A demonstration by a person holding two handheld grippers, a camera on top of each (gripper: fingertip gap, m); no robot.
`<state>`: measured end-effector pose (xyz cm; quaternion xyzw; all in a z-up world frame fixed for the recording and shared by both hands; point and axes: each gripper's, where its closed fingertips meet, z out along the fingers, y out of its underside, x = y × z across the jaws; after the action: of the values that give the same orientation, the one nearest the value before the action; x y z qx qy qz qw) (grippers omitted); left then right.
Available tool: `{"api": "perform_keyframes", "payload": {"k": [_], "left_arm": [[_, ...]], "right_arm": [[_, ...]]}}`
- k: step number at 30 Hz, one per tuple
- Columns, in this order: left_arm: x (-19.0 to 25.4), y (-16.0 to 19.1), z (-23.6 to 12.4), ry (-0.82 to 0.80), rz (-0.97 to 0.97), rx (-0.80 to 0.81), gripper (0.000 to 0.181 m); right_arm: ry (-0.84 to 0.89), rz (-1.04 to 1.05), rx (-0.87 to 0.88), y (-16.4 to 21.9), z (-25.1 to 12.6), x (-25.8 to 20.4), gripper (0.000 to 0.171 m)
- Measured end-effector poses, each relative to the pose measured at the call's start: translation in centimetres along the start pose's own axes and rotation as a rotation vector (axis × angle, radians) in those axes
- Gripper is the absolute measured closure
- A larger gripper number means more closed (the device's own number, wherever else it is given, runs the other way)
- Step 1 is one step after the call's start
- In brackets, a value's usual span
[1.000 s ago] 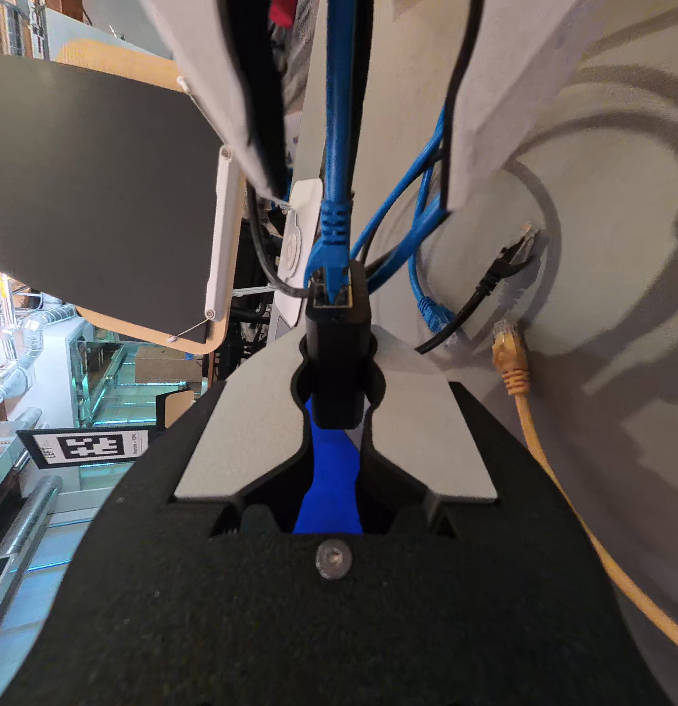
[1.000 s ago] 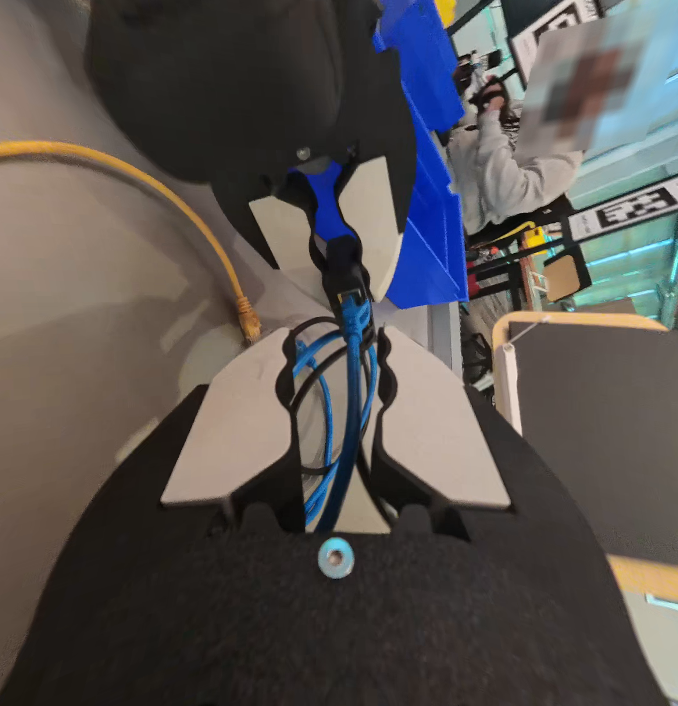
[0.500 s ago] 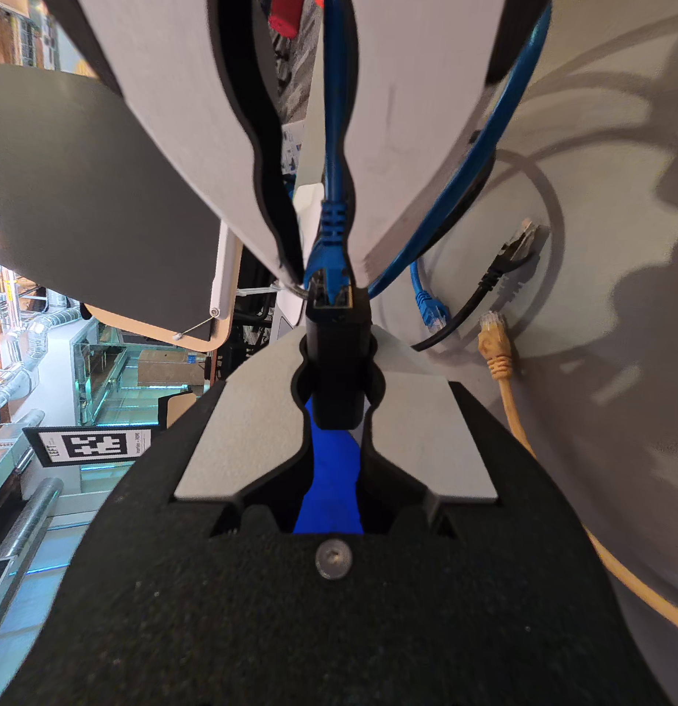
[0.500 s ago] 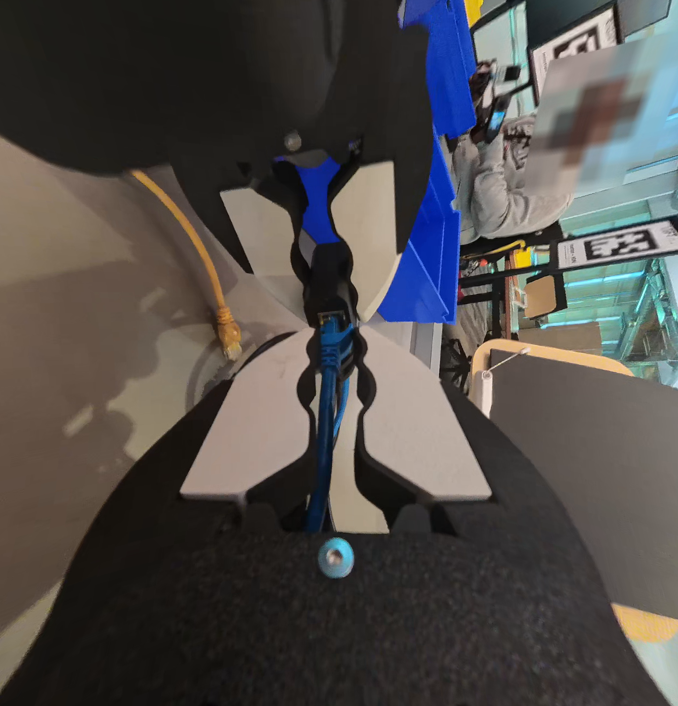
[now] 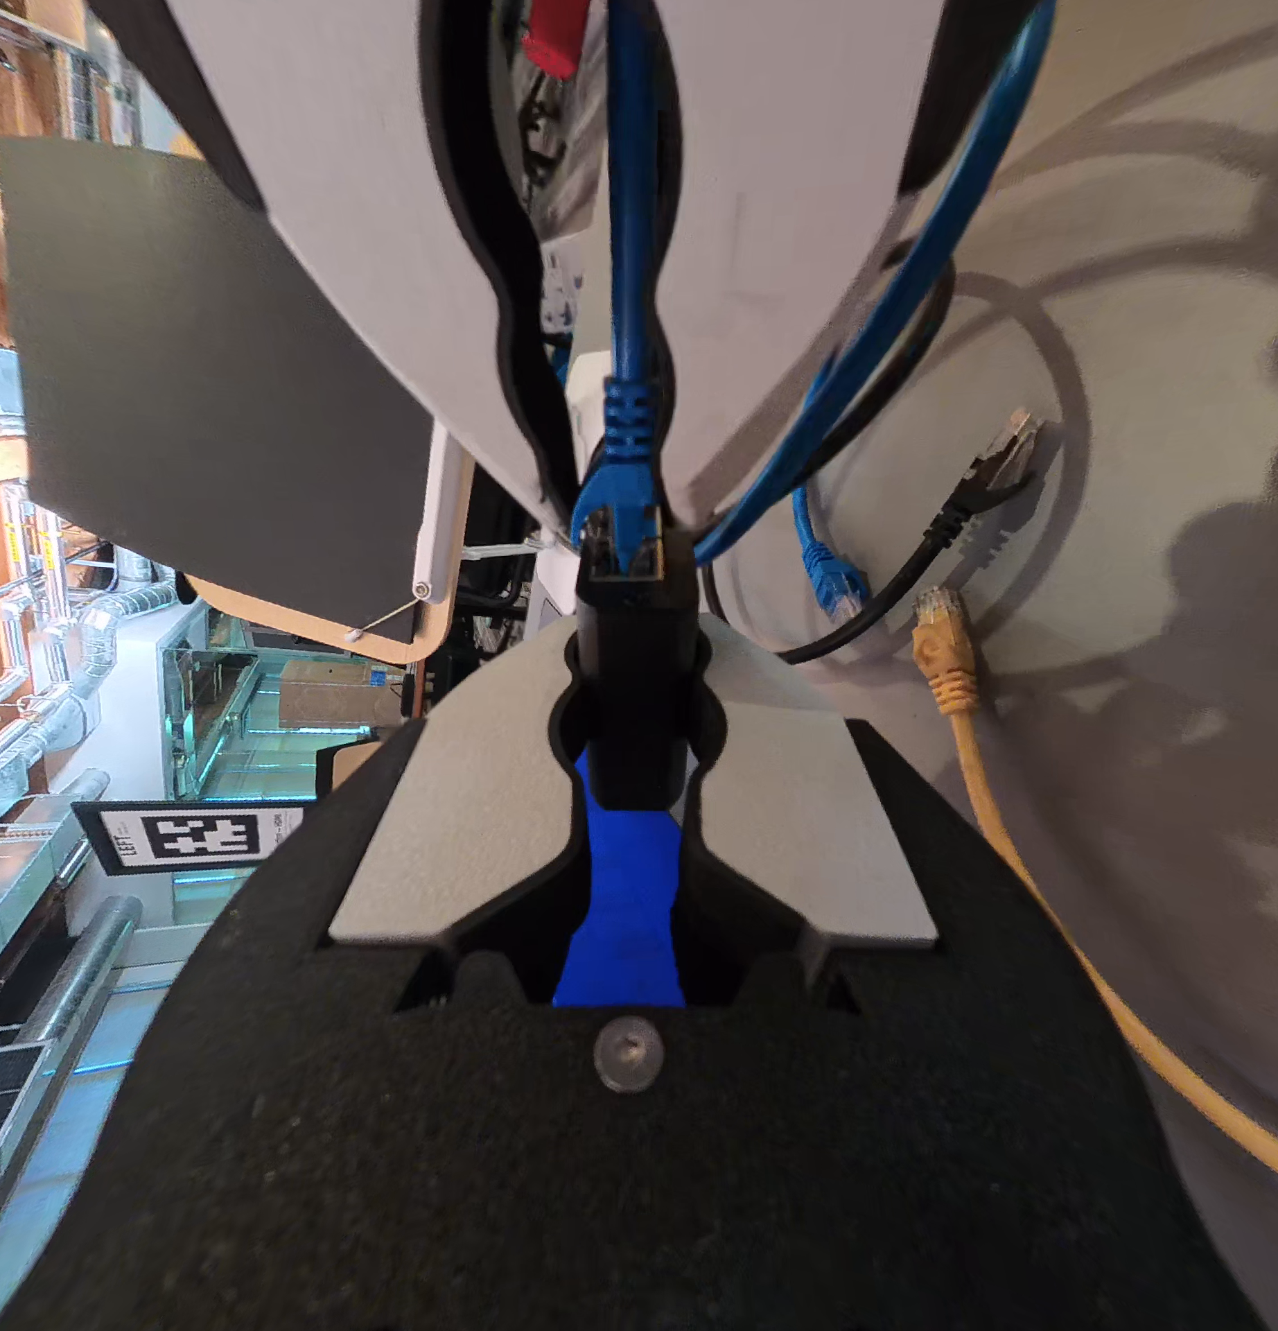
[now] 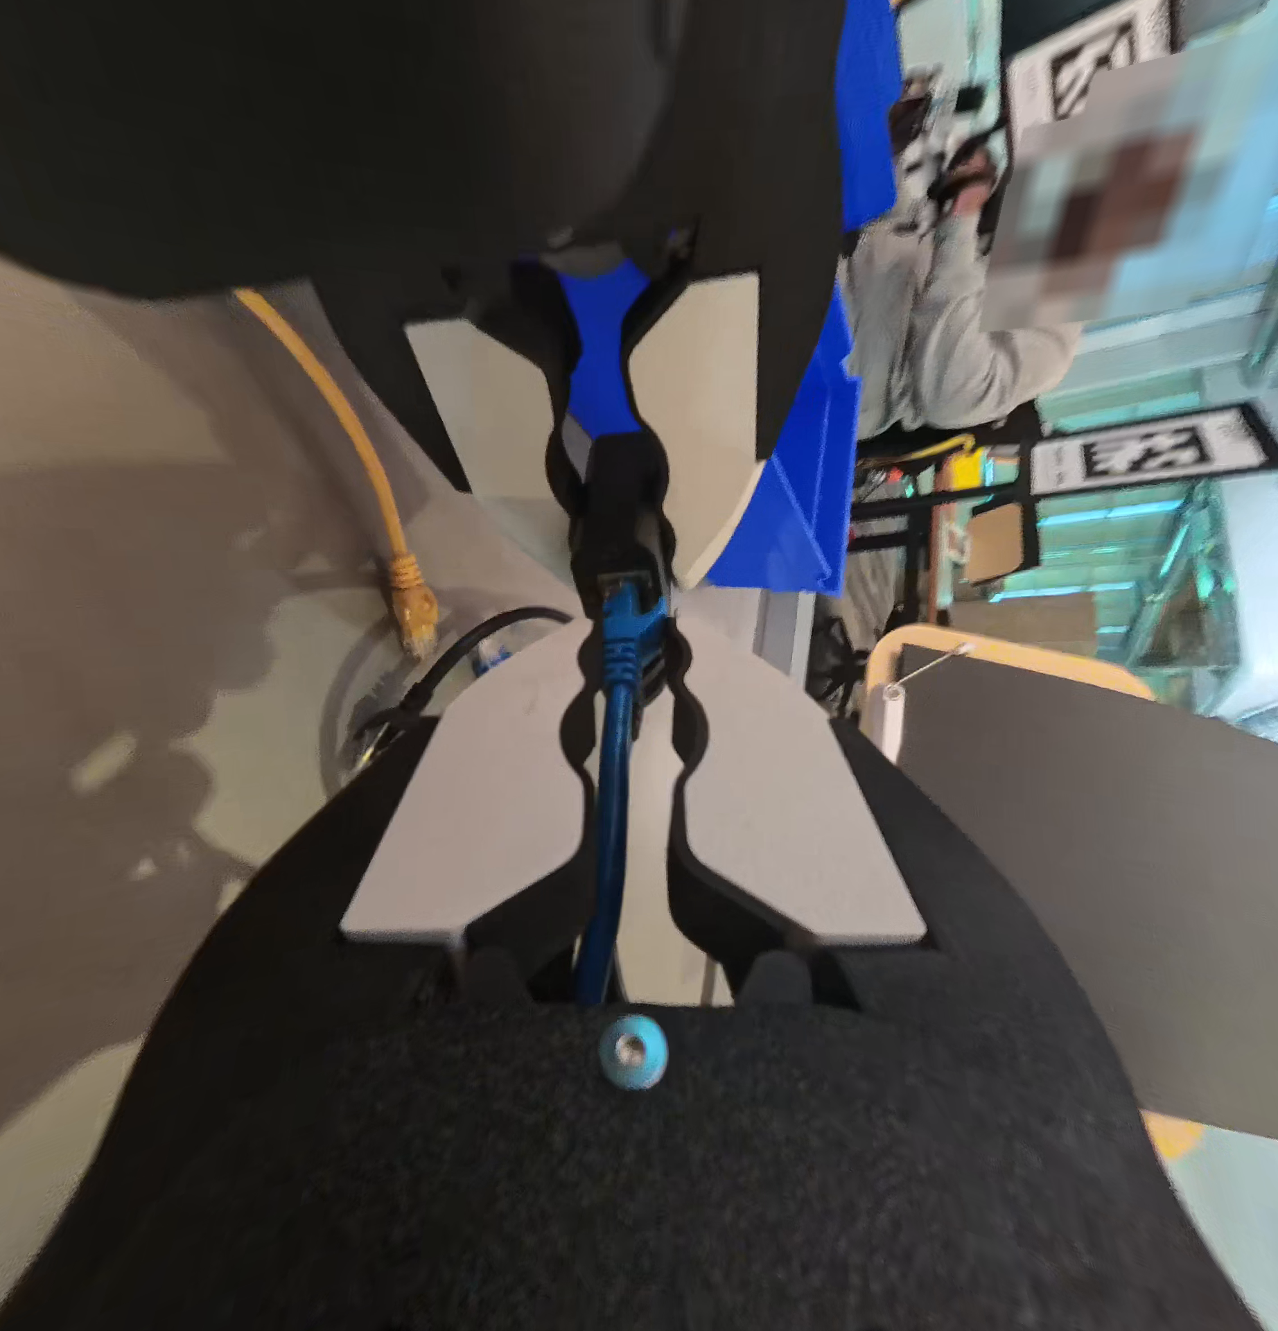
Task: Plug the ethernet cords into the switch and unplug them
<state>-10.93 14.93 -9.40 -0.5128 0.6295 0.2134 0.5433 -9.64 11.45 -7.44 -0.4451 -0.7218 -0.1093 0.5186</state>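
The left gripper (image 5: 636, 691) has its fingers closed on a small black switch (image 5: 635, 648), which stands straight out ahead between the tips with its port end facing away. Directly opposite, the right gripper (image 6: 625, 691) points back at it, tip to tip. Its fingers are drawn in around the blue cord (image 6: 611, 778), which runs lengthwise down the slot between them. They look to be pinching the ribbed boot just behind the blue plug (image 6: 625, 612), though how firm the grip is cannot be told.

The plug sits at the mouth of the switch's port, just beyond the right fingertips. Whether it has clicked fully home is hard to tell. Cord, plug and switch share one long axis that runs straight from one gripper to the other, so any push in or pull out would likely go along that line, with the left gripper bracing the switch.

To the side of both grippers, loose on the tabletop (image 5: 1162, 648), lie a yellow cord (image 5: 942, 648), a black cord (image 5: 982, 490) and another blue cord end (image 5: 830, 576), none of them held.
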Motion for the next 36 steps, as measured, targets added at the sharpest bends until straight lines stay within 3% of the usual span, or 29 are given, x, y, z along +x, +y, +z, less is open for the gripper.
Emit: {"api": "perform_keyframes", "payload": {"k": [4,25,30,35,36], "left_arm": [[-0.3,0.0,-0.1,-0.001,-0.007,0.005,0.157],[1.3,-0.3,0.4,0.032,-0.02,0.003,0.156],[0.7,-0.3,1.1,0.033,-0.064,-0.009,0.156],[-0.2,0.5,1.1,-0.104,0.047,-0.043,0.157],[-0.5,0.7,1.0,-0.115,0.043,-0.046,0.157]], "right_arm": [[0.036,0.003,0.042,-0.6,-0.5,0.5,0.153],[-0.153,0.041,-0.057,0.4,-0.2,-1.7,0.157],[-0.103,0.181,-0.087,0.9,-0.2,-0.8,0.156],[-0.128,0.551,-0.018,-0.3,-1.6,-0.1,0.16],[-0.153,0.647,-0.03,-0.1,-1.8,-0.2,0.153]]}}
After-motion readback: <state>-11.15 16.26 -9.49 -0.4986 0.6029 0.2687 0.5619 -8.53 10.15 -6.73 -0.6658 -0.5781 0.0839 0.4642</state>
